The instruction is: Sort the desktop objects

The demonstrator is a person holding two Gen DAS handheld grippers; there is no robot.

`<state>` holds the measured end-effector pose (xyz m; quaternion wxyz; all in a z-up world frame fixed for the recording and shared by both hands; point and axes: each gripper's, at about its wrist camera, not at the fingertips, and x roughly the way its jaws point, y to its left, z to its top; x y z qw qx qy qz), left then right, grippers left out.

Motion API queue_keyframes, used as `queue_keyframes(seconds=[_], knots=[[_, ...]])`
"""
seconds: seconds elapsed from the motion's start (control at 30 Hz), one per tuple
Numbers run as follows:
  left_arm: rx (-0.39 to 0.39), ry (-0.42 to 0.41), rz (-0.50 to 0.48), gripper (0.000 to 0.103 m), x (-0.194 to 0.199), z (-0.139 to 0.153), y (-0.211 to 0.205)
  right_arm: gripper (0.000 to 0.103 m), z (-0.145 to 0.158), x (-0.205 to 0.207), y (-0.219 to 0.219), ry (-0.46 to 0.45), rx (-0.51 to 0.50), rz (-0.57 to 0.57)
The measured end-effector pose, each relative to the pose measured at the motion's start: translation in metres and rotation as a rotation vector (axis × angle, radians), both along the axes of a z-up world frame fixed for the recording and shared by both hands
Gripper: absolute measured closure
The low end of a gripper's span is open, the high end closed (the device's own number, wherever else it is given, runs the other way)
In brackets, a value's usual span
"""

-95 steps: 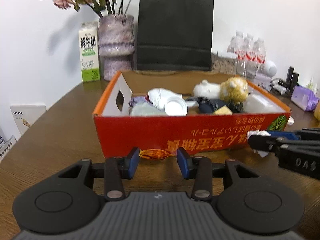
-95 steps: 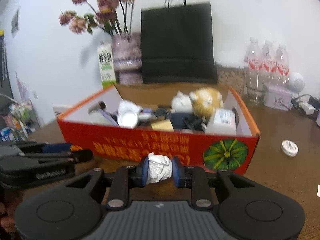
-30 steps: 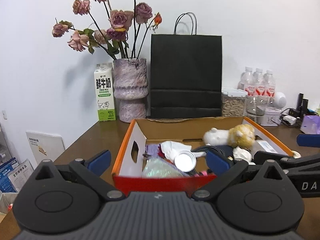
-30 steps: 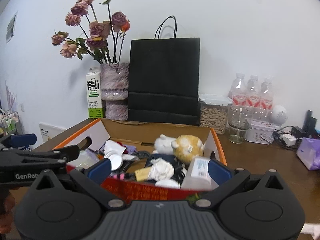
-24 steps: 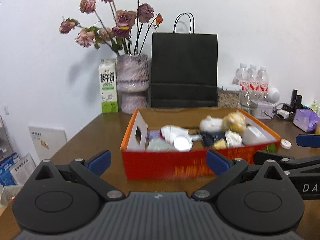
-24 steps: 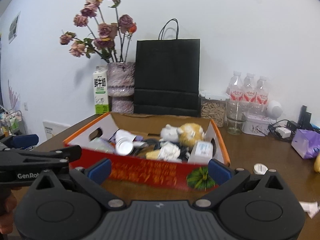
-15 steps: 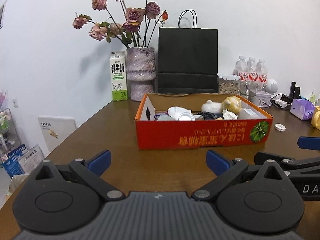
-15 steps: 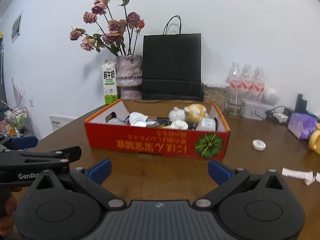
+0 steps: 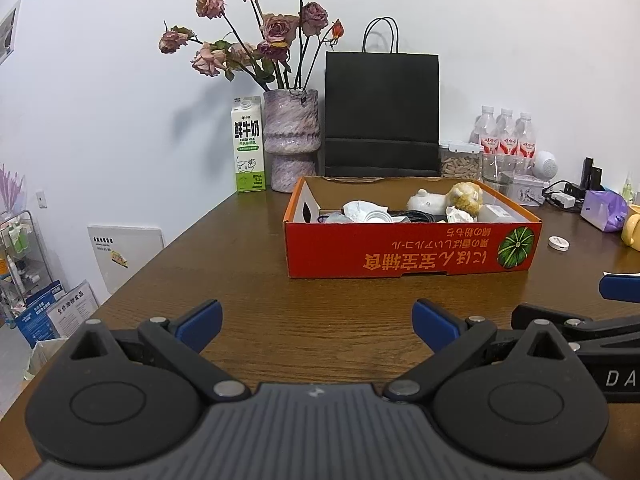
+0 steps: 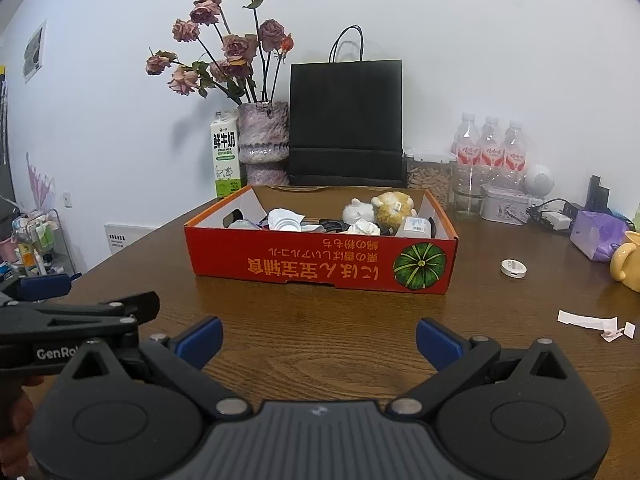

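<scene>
Both grippers, left gripper [image 9: 316, 326] and right gripper [image 10: 318, 338], gape empty before the red box [image 9: 412, 250]

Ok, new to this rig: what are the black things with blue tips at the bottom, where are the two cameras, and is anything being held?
They are hand-held two-finger grippers, one in each of the person's hands, with a fisheye camera on each looking forward along its fingers. One picture is from the left gripper, the other from the right gripper. Both stand open and hold nothing. Ahead on the brown wooden table sits a red cardboard box holding a yellow plush toy, crumpled white paper and other bits. A small round white cap and torn white paper scraps lie on the table to the box's right.
</scene>
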<state>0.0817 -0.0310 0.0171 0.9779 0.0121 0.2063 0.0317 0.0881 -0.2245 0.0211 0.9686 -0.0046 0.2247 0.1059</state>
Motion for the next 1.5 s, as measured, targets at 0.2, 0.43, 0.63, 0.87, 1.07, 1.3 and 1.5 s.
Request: queue_keyframes(seconds=[0.2, 0.43, 0.63, 0.87, 1.07, 1.3, 1.5], knots=[[0.001, 0.001, 0.001, 0.0, -0.0002, 0.0, -0.0005, 0.0, 0.0012, 0.0002, 0.0005, 0.002, -0.005, -0.006], [0.004, 0.001, 0.004, 0.0, -0.001, 0.0006, -0.0005, 0.0, 0.0013, 0.0, 0.0007, 0.001, -0.007, -0.006], [0.006, 0.001, 0.005, 0.0, -0.0014, 0.0012, -0.0001, 0.0, 0.0015, 0.0001, 0.0007, 0.002, -0.006, -0.007], [0.009, 0.002, 0.006, 0.0, -0.0019, 0.0017, -0.0004, 0.0, 0.0017, -0.0004, 0.0, 0.003, -0.008, -0.008], [0.011, 0.0, 0.007, 0.0, -0.0035, 0.0019, -0.0008, 0.0, 0.0015, -0.0009, 0.0, 0.001, -0.008, -0.01], [0.012, -0.001, 0.007, 0.0, -0.0033, 0.0021, -0.0014, 0.0, 0.0014, -0.0019, -0.0006, -0.002, -0.013, -0.012], [0.011, -0.001, 0.007, 0.0, -0.0032, 0.0021, -0.0009, 0.0, 0.0018, -0.0021, -0.0005, -0.003, -0.014, -0.013]])
